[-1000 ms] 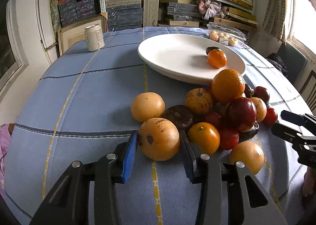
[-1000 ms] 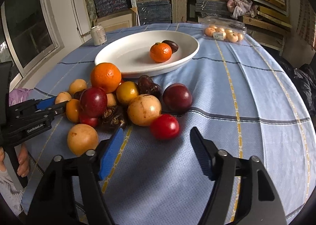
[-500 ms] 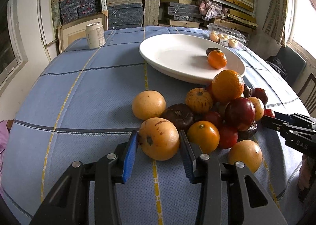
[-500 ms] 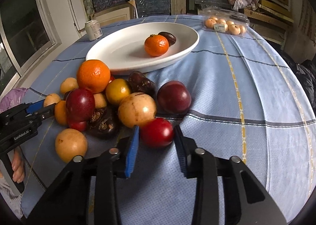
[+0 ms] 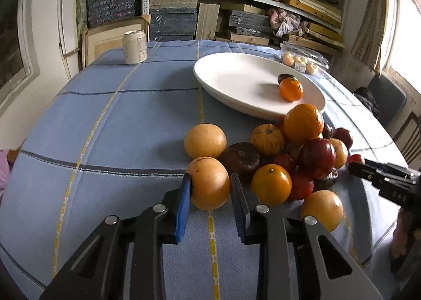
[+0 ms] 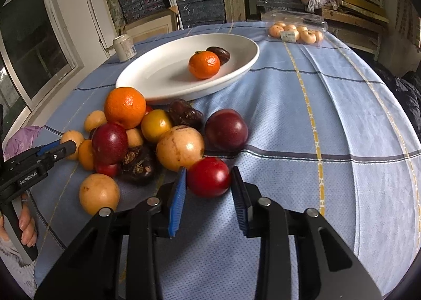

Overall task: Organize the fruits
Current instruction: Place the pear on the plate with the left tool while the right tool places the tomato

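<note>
A pile of fruits lies on the blue tablecloth in front of a white plate, which holds a small orange and a dark fruit. My left gripper is shut on a tan round fruit at the pile's near edge. My right gripper is shut on a small red fruit at the other side of the pile, beside a tan fruit and a dark red plum. The plate also shows in the right wrist view.
A drinks can stands at the far left of the table. A clear pack of small oranges lies behind the plate. A large orange tops the pile. Shelves of boxes stand behind the table.
My right gripper moved in and closed on the small red fruit. My left gripper closed tighter on the tan fruit.
</note>
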`<action>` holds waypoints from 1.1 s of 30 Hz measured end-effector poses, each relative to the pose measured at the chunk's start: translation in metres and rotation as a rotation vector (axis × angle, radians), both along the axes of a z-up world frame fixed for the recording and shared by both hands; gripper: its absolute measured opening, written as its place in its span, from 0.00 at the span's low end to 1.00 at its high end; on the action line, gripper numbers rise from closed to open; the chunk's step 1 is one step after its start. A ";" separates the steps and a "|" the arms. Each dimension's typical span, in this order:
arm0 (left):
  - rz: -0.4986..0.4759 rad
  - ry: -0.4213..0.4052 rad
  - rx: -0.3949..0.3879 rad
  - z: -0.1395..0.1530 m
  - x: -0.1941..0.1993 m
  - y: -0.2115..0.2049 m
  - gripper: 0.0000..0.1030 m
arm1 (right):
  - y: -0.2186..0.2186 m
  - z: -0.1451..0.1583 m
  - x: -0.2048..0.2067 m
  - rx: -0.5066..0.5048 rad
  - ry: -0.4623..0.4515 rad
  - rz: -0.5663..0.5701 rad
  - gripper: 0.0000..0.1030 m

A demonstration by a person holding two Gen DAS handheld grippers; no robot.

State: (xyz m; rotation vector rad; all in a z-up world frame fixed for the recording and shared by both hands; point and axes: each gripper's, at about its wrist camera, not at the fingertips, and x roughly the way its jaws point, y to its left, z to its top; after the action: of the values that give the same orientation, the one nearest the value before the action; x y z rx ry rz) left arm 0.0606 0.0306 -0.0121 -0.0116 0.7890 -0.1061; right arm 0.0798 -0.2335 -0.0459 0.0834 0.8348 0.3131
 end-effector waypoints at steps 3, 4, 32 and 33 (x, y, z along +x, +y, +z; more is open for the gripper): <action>0.028 0.017 0.029 -0.004 0.003 0.001 0.32 | -0.001 0.000 0.000 0.004 0.002 -0.003 0.32; 0.035 0.028 0.020 -0.006 0.005 0.005 0.31 | -0.001 -0.001 0.001 0.006 0.003 -0.004 0.32; 0.010 0.084 -0.119 0.023 0.148 -0.021 0.35 | 0.027 0.043 0.117 0.201 0.049 0.063 0.35; 0.007 0.075 -0.105 0.024 0.147 -0.023 0.38 | 0.025 0.044 0.116 0.210 0.048 0.062 0.36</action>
State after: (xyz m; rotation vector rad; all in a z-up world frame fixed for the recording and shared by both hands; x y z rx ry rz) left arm 0.2071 0.0080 0.0121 -0.1184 0.8571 -0.1411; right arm 0.1959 -0.2081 -0.0019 0.2622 0.8507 0.4583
